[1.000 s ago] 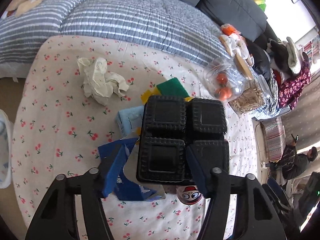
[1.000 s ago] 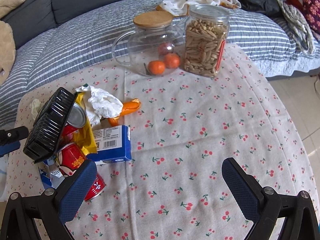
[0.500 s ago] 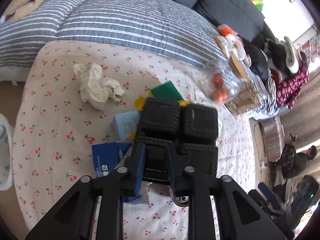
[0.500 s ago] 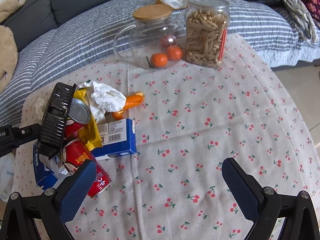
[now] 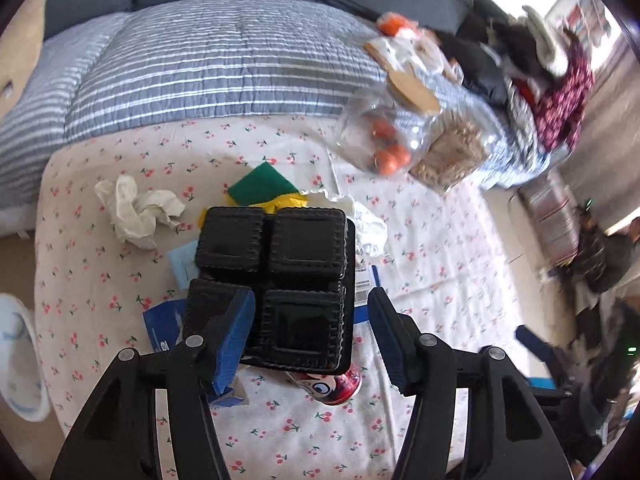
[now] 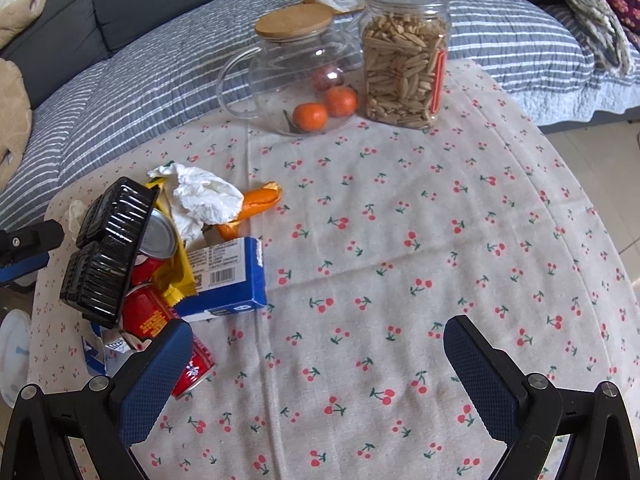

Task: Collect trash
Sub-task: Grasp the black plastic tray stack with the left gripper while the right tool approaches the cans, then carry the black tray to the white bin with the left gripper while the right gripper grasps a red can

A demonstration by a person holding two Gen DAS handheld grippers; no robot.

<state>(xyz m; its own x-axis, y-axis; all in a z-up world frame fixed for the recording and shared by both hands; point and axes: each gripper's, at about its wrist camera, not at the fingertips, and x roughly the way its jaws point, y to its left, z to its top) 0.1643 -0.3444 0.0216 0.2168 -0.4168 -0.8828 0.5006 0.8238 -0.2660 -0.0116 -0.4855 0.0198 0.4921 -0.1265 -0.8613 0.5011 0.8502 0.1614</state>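
My left gripper (image 5: 312,328) has just been opening, and its jaws now stand apart around the near edge of the black tray (image 5: 280,280), one pad over the tray's near left cell, the other clear of its right side; I cannot tell whether that left pad touches; my right gripper (image 6: 316,380) hangs wide apart over bare cloth (image 6: 400,280) with nothing between the jaws; the tray leans tilted on the trash heap at the left of the table, propped on the red cans (image 6: 148,312) with a yellow wrapper (image 6: 180,276) and a blue box (image 6: 228,280) behind it; I judge it thin moulded plastic, light and springy, likely to flex or skid under the pads and to tip off the cans if nudged; the rim or a ridge between two cells looks the best hold, pinched across the thin wall, not over a whole cell; the cans are smooth and round, so they may roll, and are best taken across the body; the tissue (image 5: 136,212) and the white paper (image 6: 200,196) are soft and weightless and will crush in any grip; the orange peel (image 6: 256,204) is limp; the glass jug (image 6: 296,76) and nut jar (image 6: 404,56) stand well apart at the far side and are no trash.
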